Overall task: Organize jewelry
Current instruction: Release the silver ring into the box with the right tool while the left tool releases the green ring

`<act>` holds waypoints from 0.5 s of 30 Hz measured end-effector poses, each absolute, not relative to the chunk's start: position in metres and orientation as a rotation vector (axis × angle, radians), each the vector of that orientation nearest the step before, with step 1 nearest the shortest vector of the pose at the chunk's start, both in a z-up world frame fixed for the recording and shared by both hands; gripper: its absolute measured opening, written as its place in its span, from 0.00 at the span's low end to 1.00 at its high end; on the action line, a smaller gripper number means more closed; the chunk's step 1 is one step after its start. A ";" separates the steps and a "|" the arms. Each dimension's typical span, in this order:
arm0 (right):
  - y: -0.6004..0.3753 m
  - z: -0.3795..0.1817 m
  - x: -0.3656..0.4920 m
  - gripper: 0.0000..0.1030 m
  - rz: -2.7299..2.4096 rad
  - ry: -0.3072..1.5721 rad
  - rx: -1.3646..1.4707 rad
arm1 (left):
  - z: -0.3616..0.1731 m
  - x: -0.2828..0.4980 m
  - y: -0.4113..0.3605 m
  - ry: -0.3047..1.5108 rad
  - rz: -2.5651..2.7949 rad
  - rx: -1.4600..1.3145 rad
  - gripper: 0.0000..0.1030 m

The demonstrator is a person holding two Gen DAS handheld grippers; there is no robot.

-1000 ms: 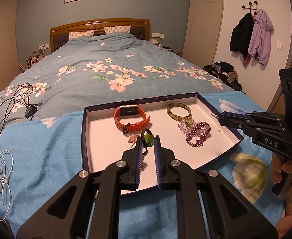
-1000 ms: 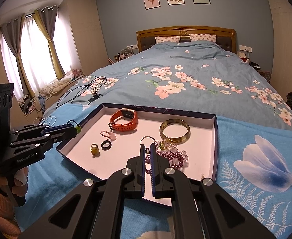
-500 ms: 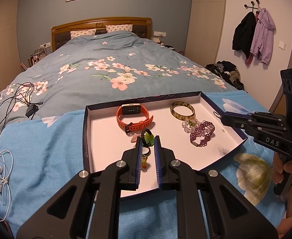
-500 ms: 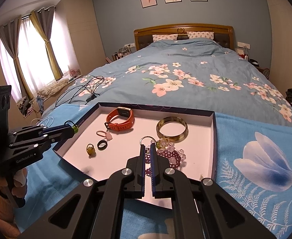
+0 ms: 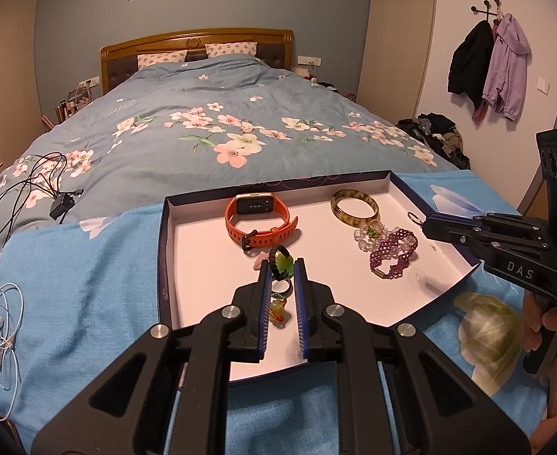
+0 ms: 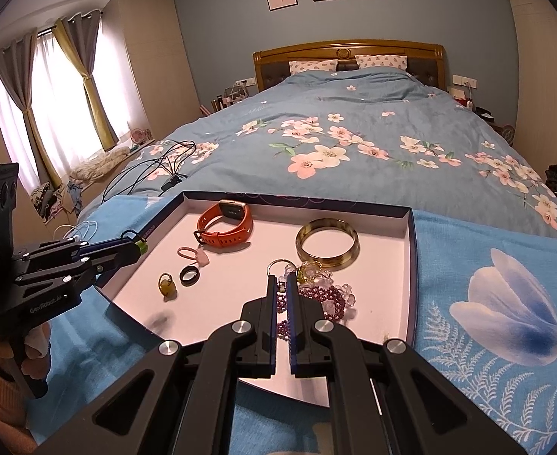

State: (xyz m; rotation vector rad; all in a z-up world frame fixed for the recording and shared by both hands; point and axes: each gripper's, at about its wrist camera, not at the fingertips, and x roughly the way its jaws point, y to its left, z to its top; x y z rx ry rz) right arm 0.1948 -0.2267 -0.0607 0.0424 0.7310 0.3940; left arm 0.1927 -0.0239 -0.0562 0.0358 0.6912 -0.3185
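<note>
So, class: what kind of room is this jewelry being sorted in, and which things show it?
Most likely a home bedroom: a made bed with a floral duvet and wooden headboard, curtained windows, and coats on wall hooks.
</note>
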 end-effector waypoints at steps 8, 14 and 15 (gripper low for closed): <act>-0.226 -0.064 0.199 0.03 0.388 0.743 0.037 | -0.060 0.196 -0.025 0.698 -0.311 0.034 0.12; -0.223 -0.066 0.204 0.03 0.382 0.753 0.034 | -0.063 0.201 -0.023 0.706 -0.298 0.038 0.12; -0.223 -0.067 0.204 0.03 0.382 0.754 0.032 | -0.063 0.201 -0.023 0.707 -0.297 0.038 0.12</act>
